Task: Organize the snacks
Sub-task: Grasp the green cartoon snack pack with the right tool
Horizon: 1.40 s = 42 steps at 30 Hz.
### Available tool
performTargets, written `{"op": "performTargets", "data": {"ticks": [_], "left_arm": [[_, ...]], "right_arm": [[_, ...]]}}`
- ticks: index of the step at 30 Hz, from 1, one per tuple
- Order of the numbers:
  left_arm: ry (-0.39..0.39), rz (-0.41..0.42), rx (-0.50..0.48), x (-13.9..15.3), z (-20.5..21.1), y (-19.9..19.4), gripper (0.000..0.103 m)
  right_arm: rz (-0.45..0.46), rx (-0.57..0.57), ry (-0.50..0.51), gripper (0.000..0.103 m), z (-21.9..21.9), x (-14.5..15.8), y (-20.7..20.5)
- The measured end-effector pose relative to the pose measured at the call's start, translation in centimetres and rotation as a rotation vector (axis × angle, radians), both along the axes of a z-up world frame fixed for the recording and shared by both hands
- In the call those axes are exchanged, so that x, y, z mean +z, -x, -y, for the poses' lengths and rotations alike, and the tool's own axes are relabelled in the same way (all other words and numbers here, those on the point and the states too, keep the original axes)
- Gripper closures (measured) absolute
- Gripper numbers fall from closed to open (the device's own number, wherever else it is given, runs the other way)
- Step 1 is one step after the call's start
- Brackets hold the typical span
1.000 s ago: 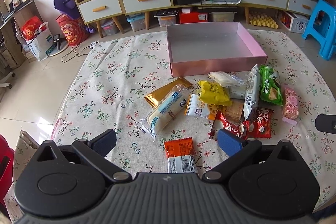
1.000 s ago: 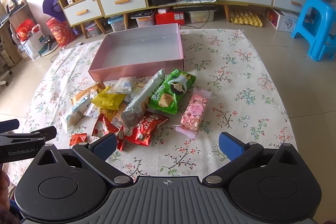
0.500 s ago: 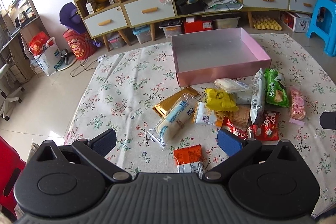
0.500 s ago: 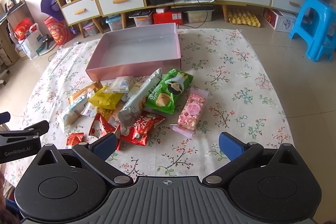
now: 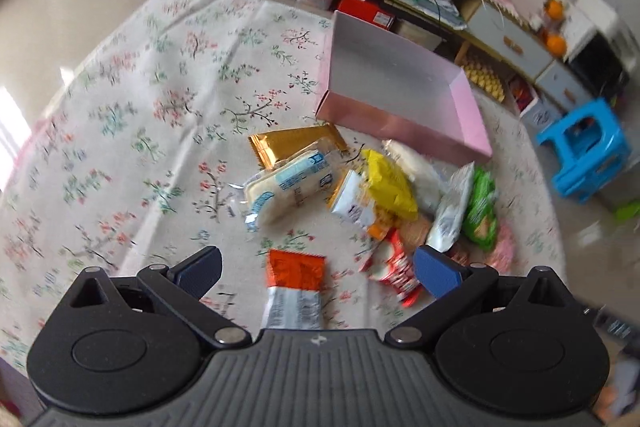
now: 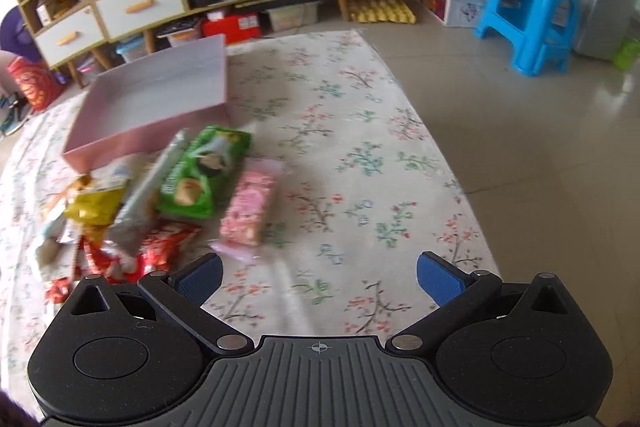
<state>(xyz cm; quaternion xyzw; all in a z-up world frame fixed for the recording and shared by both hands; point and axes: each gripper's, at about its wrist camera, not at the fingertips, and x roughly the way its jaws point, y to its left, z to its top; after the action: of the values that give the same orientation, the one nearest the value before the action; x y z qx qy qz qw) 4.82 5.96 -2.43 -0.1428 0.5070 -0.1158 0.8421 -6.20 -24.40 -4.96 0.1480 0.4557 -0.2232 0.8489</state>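
The left gripper [image 5: 316, 269] hovers with jaws spread wide and empty over an orange-and-white packet [image 5: 295, 285] on the floral cloth [image 5: 132, 115]. Beyond it the snack pile [image 5: 372, 187] lies just in front of the pink box [image 5: 400, 95]. The right gripper [image 6: 318, 279], jaws also wide and empty, hangs near a pink packet [image 6: 249, 207]

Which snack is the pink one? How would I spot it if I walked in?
Find the pink box on the flowered cloth, then the snack pile before it. The pink snack lies at the pile's right edge, beside the green packet: the only clear wrapper showing speckled pink.
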Motion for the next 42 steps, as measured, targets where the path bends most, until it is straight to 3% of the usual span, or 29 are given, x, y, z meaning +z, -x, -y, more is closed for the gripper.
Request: {"op": "performTargets", "data": {"ticks": [2, 6, 10, 12, 15, 18, 22, 27, 34, 38, 42], "left_arm": [[0.069, -0.008, 0.026, 0.5, -0.4, -1.0, 0.001], [-0.006, 0.030, 0.047, 1.1, 0.6, -2.6, 0.001], [0.082, -0.099, 0.026, -0.7, 0.9, -5.8, 0.001], [0.091, -0.119, 0.020, -1.8, 1.0, -7.0, 0.001], [-0.003, -0.084, -0.006, -3.3, 0.9, -7.1, 0.006], [-0.053, -0.101, -0.065, -4.2, 0.5, -7.4, 0.019], [-0.099, -0.059, -0.098, -4.1, 0.4, -7.4, 0.021], [-0.153, -0.060, -0.179, -5.1, 1.6, -7.8, 0.036], [-0.321, -0.015, -0.240, -7.1, 3.2, -8.2, 0.037], [-0.409, 0.022, -0.272, -7.0, 3.7, -7.5, 0.050], [-0.390, 0.028, -0.280, -6.1, 3.3, -7.0, 0.061]], "right_arm": [[0.008, 0.006, -0.004, 0.000, 0.4, -0.1, -0.7], [0.058, 0.040, -0.078, 0.000, 0.4, 0.6, -3.4], [0.007, 0.227, -0.248, 0.000, -0.7, 0.5, -8.3], [-0.035, 0.249, -0.326, 0.000, -0.8, -0.2, -10.5], [-0.042, 0.212, -0.362, 0.000, 0.0, -1.2, -12.6], [-0.055, 0.147, -0.361, 0.004, 0.9, -2.6, -12.7], [-0.051, 0.117, -0.362, 0.027, 1.6, -3.8, -13.0], [-0.060, 0.121, -0.394, 0.045, 0.8, -5.3, -14.7], [-0.098, 0.122, -0.344, 0.045, 0.2, -7.1, -16.8], [-0.098, 0.123, -0.335, 0.056, -0.1, -7.3, -16.7], [-0.073, 0.132, -0.344, 0.059, -0.2, -6.1, -16.1]]}}
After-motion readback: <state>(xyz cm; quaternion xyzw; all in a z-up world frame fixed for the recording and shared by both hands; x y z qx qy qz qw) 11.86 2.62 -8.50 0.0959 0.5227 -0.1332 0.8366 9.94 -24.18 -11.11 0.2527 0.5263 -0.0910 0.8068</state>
